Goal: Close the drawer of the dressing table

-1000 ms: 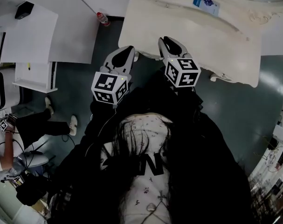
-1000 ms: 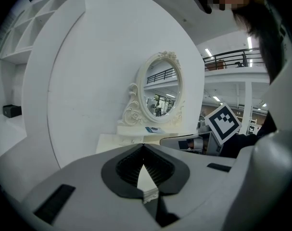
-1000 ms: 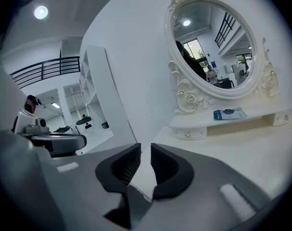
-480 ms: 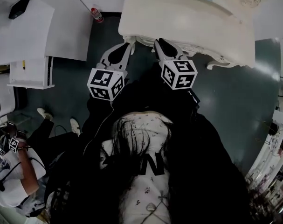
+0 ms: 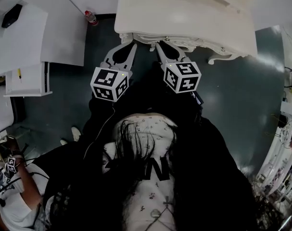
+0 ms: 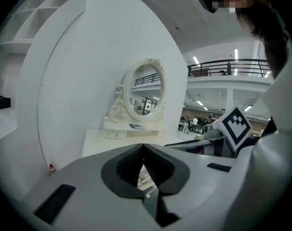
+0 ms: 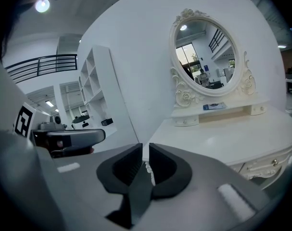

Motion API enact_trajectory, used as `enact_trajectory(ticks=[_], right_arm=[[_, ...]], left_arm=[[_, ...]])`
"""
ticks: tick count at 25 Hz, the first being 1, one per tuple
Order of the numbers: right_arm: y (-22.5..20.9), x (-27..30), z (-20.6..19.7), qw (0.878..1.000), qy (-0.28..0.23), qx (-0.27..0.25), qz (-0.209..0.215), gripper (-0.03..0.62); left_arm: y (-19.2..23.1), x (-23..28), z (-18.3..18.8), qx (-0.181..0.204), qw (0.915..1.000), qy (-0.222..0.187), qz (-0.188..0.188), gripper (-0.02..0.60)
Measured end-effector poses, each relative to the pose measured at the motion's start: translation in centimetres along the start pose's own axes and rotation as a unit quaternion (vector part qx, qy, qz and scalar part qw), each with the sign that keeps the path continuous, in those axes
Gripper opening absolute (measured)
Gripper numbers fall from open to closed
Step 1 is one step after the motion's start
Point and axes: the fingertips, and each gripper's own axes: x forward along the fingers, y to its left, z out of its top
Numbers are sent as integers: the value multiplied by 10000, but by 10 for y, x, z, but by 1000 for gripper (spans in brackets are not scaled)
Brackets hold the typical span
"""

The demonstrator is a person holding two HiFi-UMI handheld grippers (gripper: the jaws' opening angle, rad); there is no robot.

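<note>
left claw (image 5: 130, 44), right claw (image 5: 158, 45) reached dressing table (image 5: 184, 14) | long axis left-right

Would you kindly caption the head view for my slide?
Left hand-held gripper and right hand-held gripper at the dressing table's front edge.

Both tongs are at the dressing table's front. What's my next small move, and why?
Probably a short, even push forward with both. The left tongs and right tongs sit side by side with tips at the carved front of the dressing table; no view shows whether its drawer is fully shut.
</note>
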Motion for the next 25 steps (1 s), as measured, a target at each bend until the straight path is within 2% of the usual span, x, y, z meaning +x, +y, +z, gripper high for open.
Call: enact_trajectory(ticks=[25], right_arm=[[26, 3, -22, 9995, 230, -199, 123, 52]], left_arm=[[0, -20, -12, 69, 10000, 66, -8, 0]])
